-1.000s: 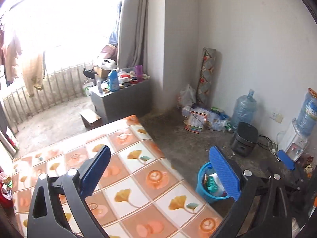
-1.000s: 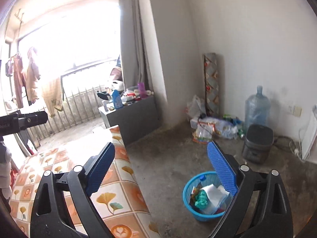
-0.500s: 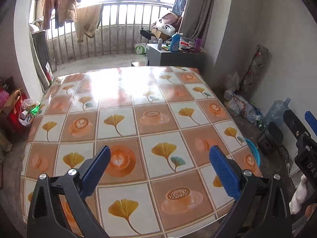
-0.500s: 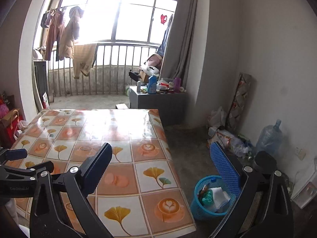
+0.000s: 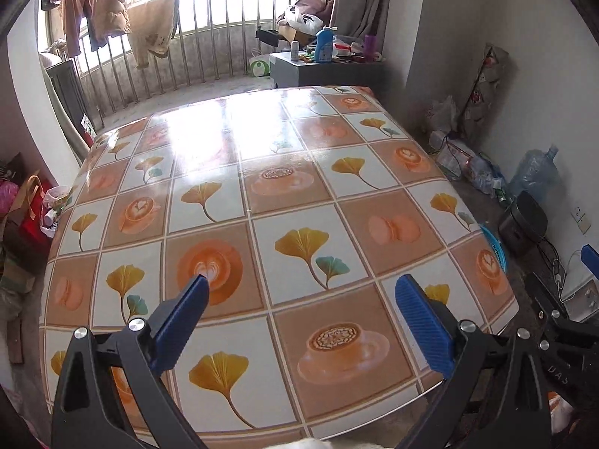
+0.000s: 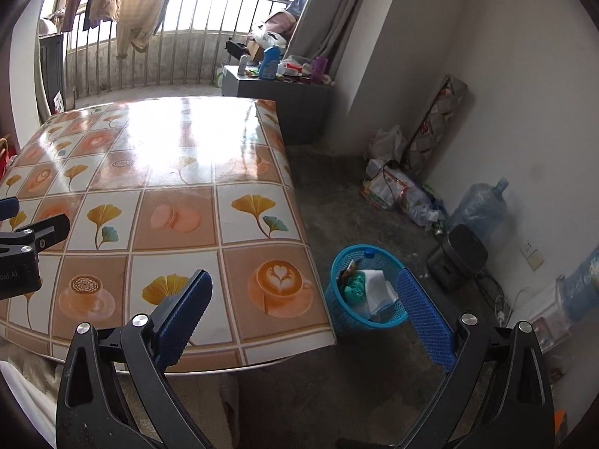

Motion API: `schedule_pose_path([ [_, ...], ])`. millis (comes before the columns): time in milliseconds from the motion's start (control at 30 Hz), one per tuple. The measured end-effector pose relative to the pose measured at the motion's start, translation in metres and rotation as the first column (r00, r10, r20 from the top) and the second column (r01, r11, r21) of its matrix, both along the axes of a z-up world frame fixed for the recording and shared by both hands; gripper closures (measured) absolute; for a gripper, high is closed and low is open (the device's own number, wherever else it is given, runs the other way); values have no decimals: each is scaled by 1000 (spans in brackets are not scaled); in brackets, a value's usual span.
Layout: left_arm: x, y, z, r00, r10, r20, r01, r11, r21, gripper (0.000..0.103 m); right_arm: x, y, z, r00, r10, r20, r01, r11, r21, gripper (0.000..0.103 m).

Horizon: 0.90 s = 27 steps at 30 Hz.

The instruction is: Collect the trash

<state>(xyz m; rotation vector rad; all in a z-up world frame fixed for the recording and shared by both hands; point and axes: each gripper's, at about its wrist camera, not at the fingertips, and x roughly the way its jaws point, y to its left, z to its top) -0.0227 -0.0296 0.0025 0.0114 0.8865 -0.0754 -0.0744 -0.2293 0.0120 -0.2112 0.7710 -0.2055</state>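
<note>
While spread under both cameras, one table (image 5: 284, 202) in a glossy checked cloth of ginkgo leaves and coffee cups. Beside its right edge on the concrete floor, one blue plastic basket (image 6: 346, 314) — round, mesh-walled, holding white paper, a teal crumple, a wrapper and a blue bottle cap. Two grippers: left gripper (image 5: 301, 301) above the tabletop, fingers wide, holding nothing; right gripper (image 6: 305, 297) over the table corner — likewise wide, nothing between.
</note>
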Motion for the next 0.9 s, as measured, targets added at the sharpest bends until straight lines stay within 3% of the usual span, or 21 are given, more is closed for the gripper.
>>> schedule_pose_path([
  [367, 8, -15, -2, 999, -32, -5, 32, 999, 35, 5, 0, -26, -7, 995, -93, -24, 94, 995, 28, 8],
  [900, 13, -16, -6, 999, -27, -17, 28, 999, 32, 5, 0, -22, -13, 996, -78, -47, 80, 996, 38, 8],
])
